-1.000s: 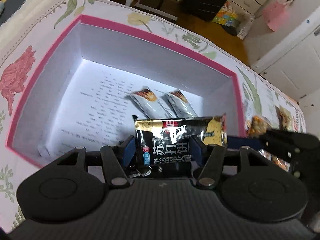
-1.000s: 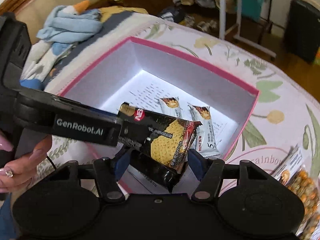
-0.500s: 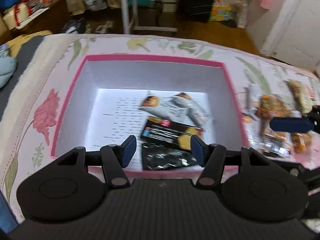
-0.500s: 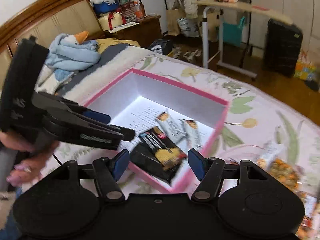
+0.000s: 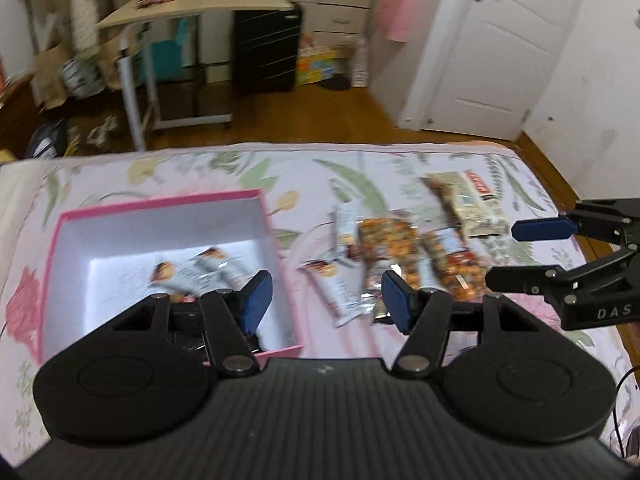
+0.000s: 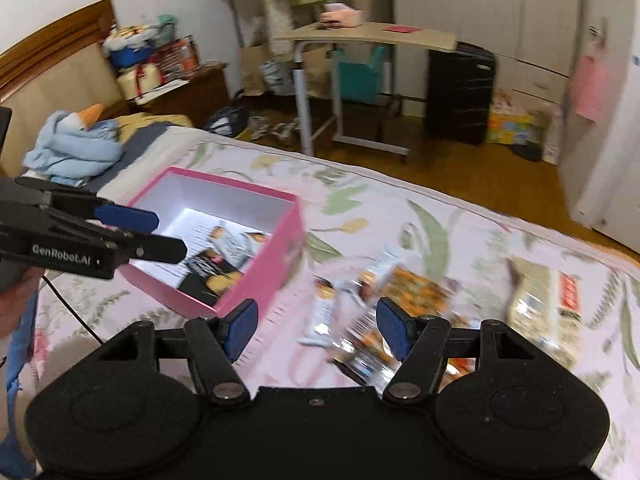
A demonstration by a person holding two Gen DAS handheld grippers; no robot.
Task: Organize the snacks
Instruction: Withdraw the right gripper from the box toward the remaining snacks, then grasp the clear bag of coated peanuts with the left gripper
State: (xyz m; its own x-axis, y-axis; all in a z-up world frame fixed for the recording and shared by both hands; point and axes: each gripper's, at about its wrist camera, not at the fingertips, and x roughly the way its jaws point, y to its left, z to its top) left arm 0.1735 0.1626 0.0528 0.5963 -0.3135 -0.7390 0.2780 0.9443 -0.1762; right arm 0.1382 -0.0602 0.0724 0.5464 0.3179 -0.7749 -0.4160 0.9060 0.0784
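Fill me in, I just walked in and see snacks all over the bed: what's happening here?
A person is sorting snacks into a pink box on the bed, with a handheld gripper in each hand. Right now both the left gripper and the right gripper are open and empty. The box already holds a black cracker packet and two pale bars. A loose pile of snack packets lies on the floral bedspread beside the box, not yet put away.
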